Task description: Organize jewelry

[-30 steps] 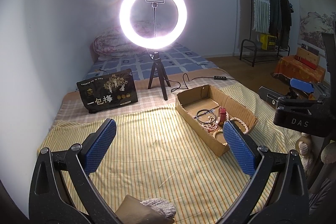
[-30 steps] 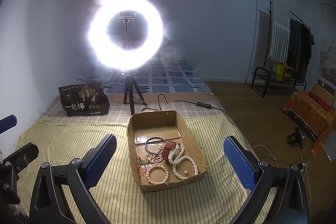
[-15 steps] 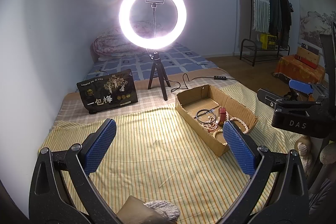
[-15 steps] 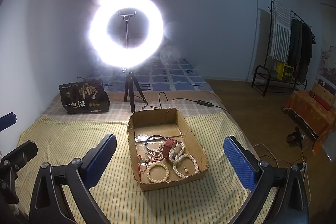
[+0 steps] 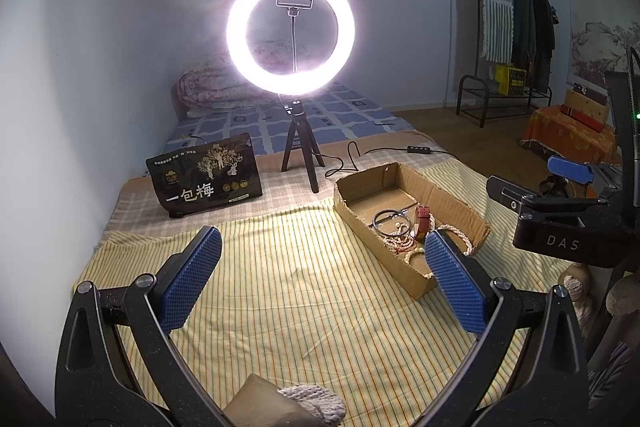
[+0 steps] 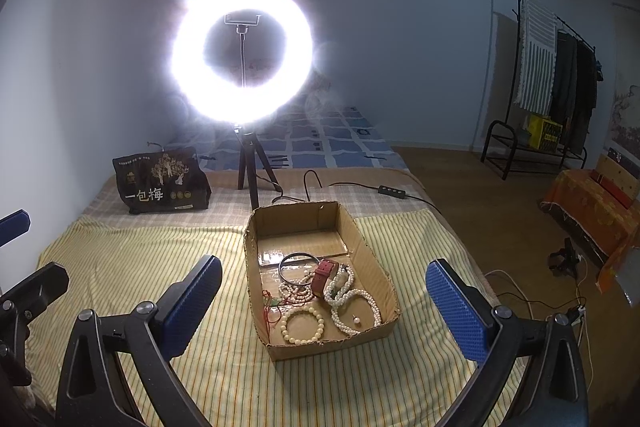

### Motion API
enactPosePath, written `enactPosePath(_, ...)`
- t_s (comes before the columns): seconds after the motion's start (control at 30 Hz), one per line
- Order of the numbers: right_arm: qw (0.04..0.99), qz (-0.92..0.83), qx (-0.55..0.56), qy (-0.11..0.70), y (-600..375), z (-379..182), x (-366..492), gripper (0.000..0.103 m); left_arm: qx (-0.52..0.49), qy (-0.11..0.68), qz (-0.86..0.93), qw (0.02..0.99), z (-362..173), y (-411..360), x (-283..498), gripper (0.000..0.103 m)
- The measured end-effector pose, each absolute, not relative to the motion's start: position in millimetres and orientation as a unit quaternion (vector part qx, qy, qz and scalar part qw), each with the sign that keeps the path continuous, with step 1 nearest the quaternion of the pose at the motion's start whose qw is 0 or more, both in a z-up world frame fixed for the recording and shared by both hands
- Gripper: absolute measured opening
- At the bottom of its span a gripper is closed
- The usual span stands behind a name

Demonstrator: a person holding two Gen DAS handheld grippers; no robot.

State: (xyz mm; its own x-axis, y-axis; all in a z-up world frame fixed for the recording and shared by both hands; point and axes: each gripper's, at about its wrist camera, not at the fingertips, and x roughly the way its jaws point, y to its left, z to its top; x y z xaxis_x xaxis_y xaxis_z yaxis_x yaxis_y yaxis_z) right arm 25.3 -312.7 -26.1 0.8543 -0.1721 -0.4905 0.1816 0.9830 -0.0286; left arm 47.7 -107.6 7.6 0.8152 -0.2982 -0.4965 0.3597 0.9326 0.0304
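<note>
Both hand-held grippers hover over the striped bed cover (image 6: 120, 267), spread wide and holding nothing: the left hand-held gripper (image 5: 320, 279) aims left of the cardboard box (image 6: 376, 291), the right hand-held gripper (image 6: 322, 301) frames it head-on. Inside lie pearl bracelets (image 6: 354, 307), a black bangle (image 6: 298, 261) and a red strap (image 6: 324, 277).
</note>
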Motion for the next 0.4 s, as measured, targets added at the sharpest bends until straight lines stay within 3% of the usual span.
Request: enactPosePath(0.4,0.963,-0.092,0.009,0.255,-312.0,-26.8,25.0,0.103,0.062,0.250,-0.171,0.951,7.8,-107.5,47.7,0.103)
